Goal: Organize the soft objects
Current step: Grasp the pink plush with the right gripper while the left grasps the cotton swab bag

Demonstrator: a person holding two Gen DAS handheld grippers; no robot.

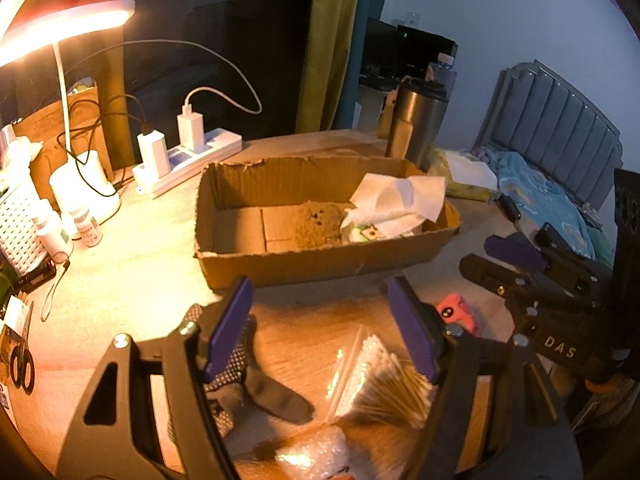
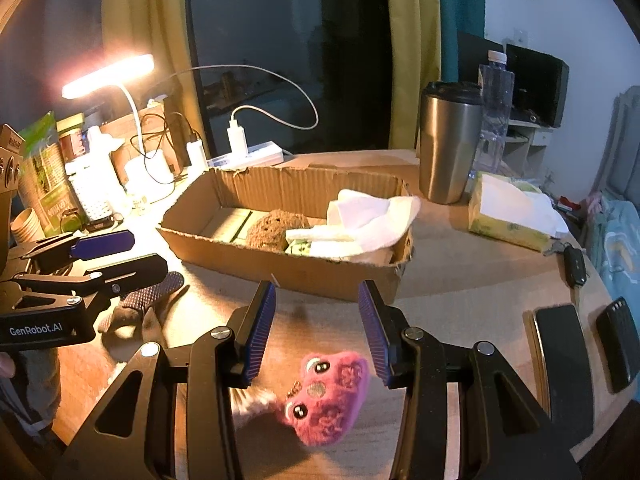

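An open cardboard box (image 1: 320, 258) (image 2: 280, 268) lies on the wooden table and holds a brown plush (image 1: 318, 226) (image 2: 274, 230) and white tissues (image 1: 400, 200) (image 2: 368, 216). My left gripper (image 1: 320, 328) is open above a grey dotted glove (image 1: 256, 384) (image 2: 152, 292) and a pack of cotton swabs (image 1: 384, 384). My right gripper (image 2: 316, 332) is open above a pink plush toy (image 2: 328, 396), also seen in the left wrist view (image 1: 460, 312). Neither holds anything.
A steel tumbler (image 2: 448, 144), a water bottle (image 2: 496, 96) and a yellow tissue pack (image 2: 508, 216) stand behind the box. A lit desk lamp (image 1: 68, 40), power strip (image 1: 192, 160) and bottles crowd the left. A phone (image 2: 560, 360), car key (image 2: 574, 266) and bubble wrap (image 1: 316, 456) lie nearby.
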